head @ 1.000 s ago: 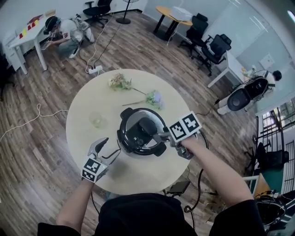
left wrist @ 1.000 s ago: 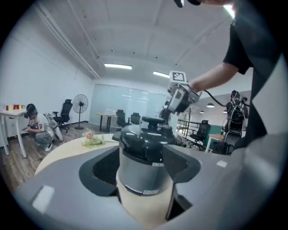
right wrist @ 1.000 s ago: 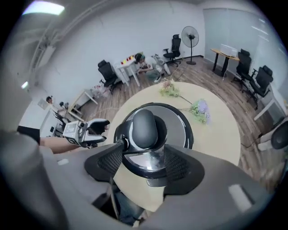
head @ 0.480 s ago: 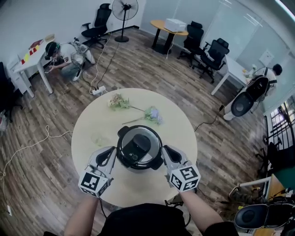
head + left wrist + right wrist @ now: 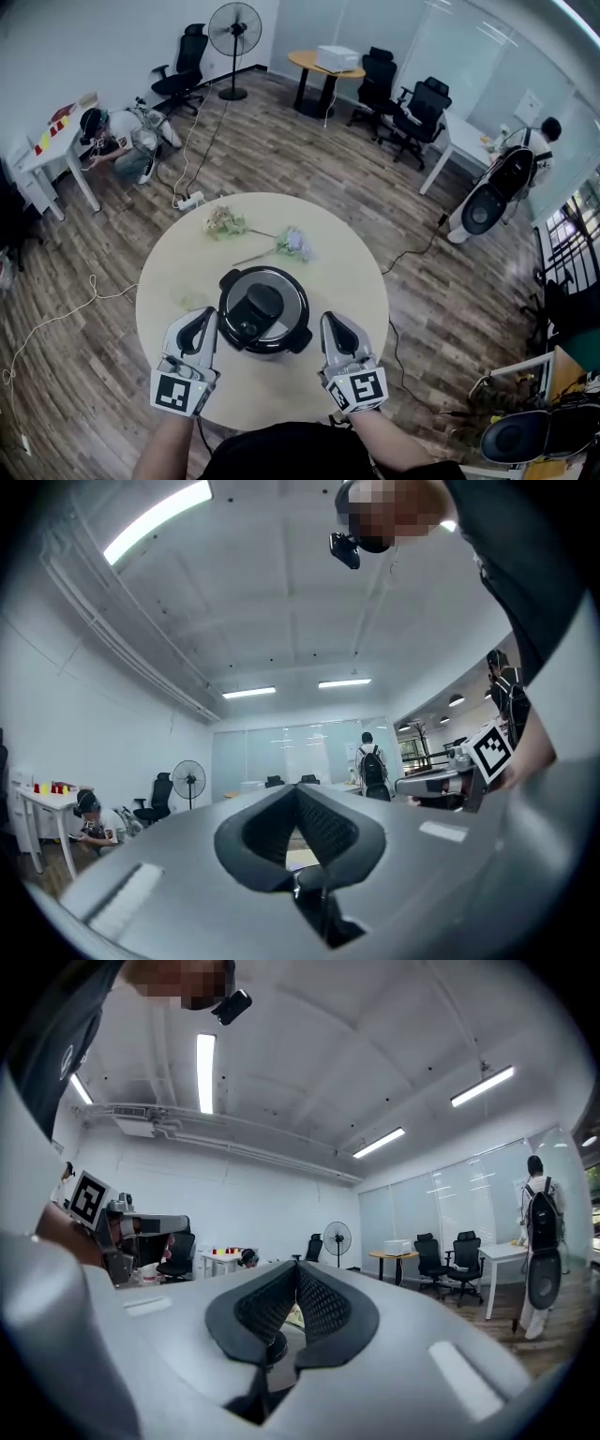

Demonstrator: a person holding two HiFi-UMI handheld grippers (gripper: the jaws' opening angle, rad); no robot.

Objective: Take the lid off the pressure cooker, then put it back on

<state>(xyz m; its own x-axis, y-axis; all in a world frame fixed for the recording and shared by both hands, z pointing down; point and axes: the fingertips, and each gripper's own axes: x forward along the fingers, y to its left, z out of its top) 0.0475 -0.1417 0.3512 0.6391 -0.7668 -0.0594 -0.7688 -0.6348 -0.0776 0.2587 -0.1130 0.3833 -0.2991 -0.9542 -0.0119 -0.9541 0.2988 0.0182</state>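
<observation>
The pressure cooker (image 5: 263, 310) stands on the round beige table (image 5: 356, 281), its silver lid with a black handle (image 5: 260, 304) seated on top. My left gripper (image 5: 199, 322) is held level just left of the cooker, jaws shut with nothing between them. My right gripper (image 5: 334, 324) mirrors it on the cooker's right, also shut and empty. Neither touches the cooker. In the left gripper view the left gripper (image 5: 298, 791) has its pads pressed together, pointing out across the room. The right gripper (image 5: 295, 1272) looks the same in the right gripper view.
Two small flower bunches (image 5: 225, 222) (image 5: 292, 243) lie at the table's far side, and a clear glass (image 5: 188, 299) sits left of the cooker. A person (image 5: 114, 137) crouches on the floor at far left, near a power strip (image 5: 190, 199) and cables.
The right gripper has left the lid handle and drawn back to the cooker's right side. Both grippers have closed and risen, and now flank the cooker.
</observation>
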